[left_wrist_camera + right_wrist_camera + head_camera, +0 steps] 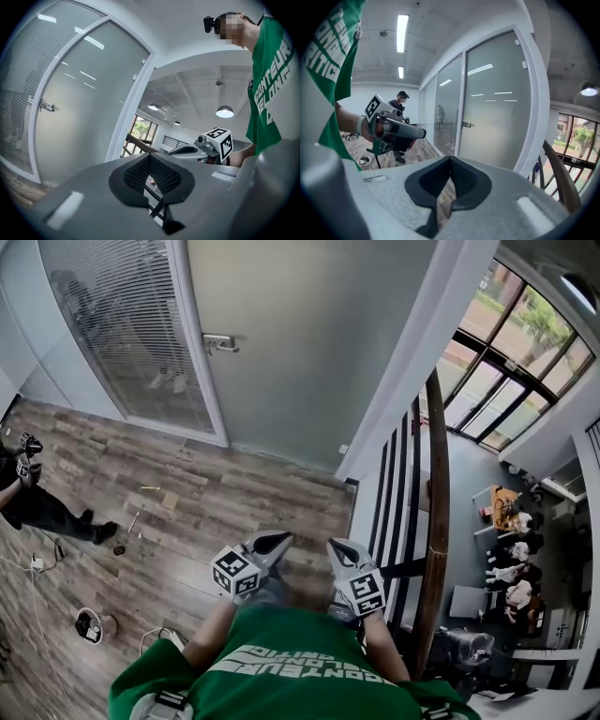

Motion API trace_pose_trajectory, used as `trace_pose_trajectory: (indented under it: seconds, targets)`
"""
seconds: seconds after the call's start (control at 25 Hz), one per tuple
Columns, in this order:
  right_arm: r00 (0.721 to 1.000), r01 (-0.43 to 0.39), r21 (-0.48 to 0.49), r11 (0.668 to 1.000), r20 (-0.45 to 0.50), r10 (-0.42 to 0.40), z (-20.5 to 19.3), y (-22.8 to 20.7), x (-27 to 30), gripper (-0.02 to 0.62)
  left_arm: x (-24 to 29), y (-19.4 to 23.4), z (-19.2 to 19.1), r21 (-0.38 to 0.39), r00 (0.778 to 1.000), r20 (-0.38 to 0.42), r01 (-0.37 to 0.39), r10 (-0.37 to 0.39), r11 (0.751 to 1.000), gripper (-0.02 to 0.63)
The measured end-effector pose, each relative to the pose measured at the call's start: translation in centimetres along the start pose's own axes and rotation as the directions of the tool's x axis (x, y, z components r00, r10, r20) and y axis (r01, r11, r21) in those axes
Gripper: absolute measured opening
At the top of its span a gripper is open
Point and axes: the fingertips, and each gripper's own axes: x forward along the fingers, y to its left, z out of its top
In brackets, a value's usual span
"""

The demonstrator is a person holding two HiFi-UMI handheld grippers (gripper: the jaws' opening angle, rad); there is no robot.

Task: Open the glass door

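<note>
Currently the left gripper [278, 540] and the right gripper [337, 546] are each pressed together on nothing, held side by side before the person's chest and well apart from the glass door [309, 352]. It stands shut in its white frame across the wood floor [187, 493], with a lever handle [220, 341] at its left edge. Likely the frosted pane is heavy, stiff and slippery, a poor place to grip; better to pinch the small metal lever near its free end
</note>
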Motion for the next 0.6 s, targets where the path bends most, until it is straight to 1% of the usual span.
trace_pose_trajectory:
  seconds: [0.24, 0.6]
  targets:
    - [1.0, -0.003, -0.01, 1.0, -0.005, 0.003, 1.9, -1.8, 4.1, -0.007, 0.9, 3.9, 1.6, -0.01, 1.0, 0.002, 0.004, -0.004, 1.0, 0.017]
    - [0.999, -0.038, -0.046, 0.998, -0.039, 0.036, 5.0, -2.3, 10.0, -0.006, 0.1, 9.8, 4.0, -0.038, 0.999, 0.034, -0.021, 0.023, 0.999, 0.017]
